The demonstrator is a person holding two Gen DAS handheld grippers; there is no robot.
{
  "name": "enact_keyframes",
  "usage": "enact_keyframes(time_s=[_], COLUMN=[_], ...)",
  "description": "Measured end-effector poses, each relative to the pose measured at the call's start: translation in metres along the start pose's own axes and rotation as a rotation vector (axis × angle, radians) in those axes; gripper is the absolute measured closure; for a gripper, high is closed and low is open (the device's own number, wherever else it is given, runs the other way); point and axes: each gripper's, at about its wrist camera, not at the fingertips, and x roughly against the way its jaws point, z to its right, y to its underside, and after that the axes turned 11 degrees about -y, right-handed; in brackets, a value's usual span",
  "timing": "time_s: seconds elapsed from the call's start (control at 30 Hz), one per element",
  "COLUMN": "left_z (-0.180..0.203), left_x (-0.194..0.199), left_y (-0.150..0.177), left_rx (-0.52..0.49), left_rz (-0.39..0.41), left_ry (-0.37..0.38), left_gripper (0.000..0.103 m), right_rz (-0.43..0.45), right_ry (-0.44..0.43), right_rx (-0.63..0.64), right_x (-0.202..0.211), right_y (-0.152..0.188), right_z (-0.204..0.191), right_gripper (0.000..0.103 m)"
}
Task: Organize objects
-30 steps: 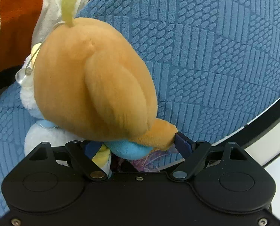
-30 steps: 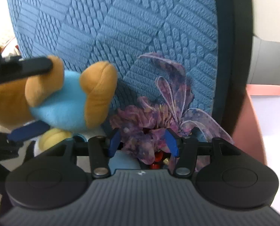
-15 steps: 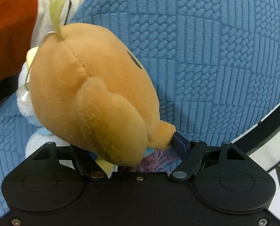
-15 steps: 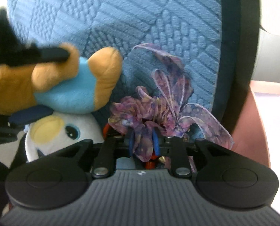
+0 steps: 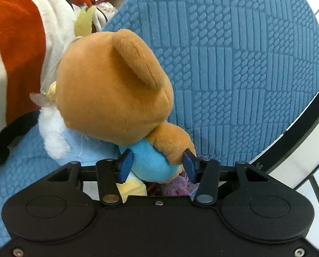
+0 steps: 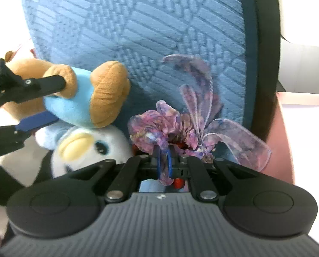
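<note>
The left gripper [image 5: 157, 166] is closing on a tan plush bear [image 5: 114, 94] in a light-blue shirt; the right gripper [image 6: 163, 162] pinches a mottled purple ribbon scrunchie [image 6: 181, 126].

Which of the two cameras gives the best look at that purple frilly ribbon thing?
The right wrist view: the purple ribbon scrunchie sits centred there, its frills and loops spread out, pinched by the right gripper. The left wrist view shows only a purple scrap low down, behind the teddy bear and the left gripper.
</note>
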Motion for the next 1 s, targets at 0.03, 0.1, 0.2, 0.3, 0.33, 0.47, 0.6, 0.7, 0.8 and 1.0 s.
enact_keyframes(time_s=[0.03, 0.1, 0.2, 0.3, 0.33, 0.47, 0.6, 0.7, 0.8, 1.0], left_z=[-0.004, -0.011, -0.018, -0.025, -0.029, -0.032, -0.027, -0.023, -0.02, -0.016], left_x=[0.003, 0.007, 0.018, 0.024, 0.028, 0.027, 0.025, 0.022, 0.021, 0.014], left_y=[0.0, 0.0, -0.001, 0.003, 0.004, 0.01, 0.01, 0.013, 0.015, 0.016], left_rx=[0.0, -0.001, -0.01, -0.003, 0.013, 0.047, 0.075, 0.087, 0.1, 0.17], left_rz=[-0.001, -0.011, -0.023, -0.02, -0.03, -0.035, -0.022, -0.027, -0.024, -0.01], left_ry=[0.008, 0.035, 0.08, 0.082, 0.087, 0.063, 0.056, 0.036, -0.005, -0.048], left_gripper=[0.064, 0.074, 0.084, 0.083, 0.079, 0.069, 0.066, 0.057, 0.043, 0.022], right_rz=[0.001, 0.007, 0.008, 0.001, -0.008, -0.057, -0.091, -0.112, -0.118, -0.111], right_ry=[-0.006, -0.015, -0.042, -0.047, -0.044, -0.039, 0.0, 0.004, 0.022, 0.059], right_rx=[0.008, 0.029, 0.046, 0.067, 0.07, 0.03, 0.035, 0.005, -0.012, -0.037], right_x=[0.003, 0.008, 0.008, 0.011, 0.001, 0.004, -0.003, -0.003, -0.007, -0.007], right_y=[0.001, 0.002, 0.005, -0.012, -0.008, 0.008, 0.014, 0.022, 0.023, 0.027], right_z=[-0.004, -0.012, -0.026, -0.038, -0.043, -0.044, -0.044, -0.037, -0.033, -0.031], right_gripper=[0.094, 0.094, 0.094, 0.094, 0.094, 0.094, 0.093, 0.094, 0.093, 0.093])
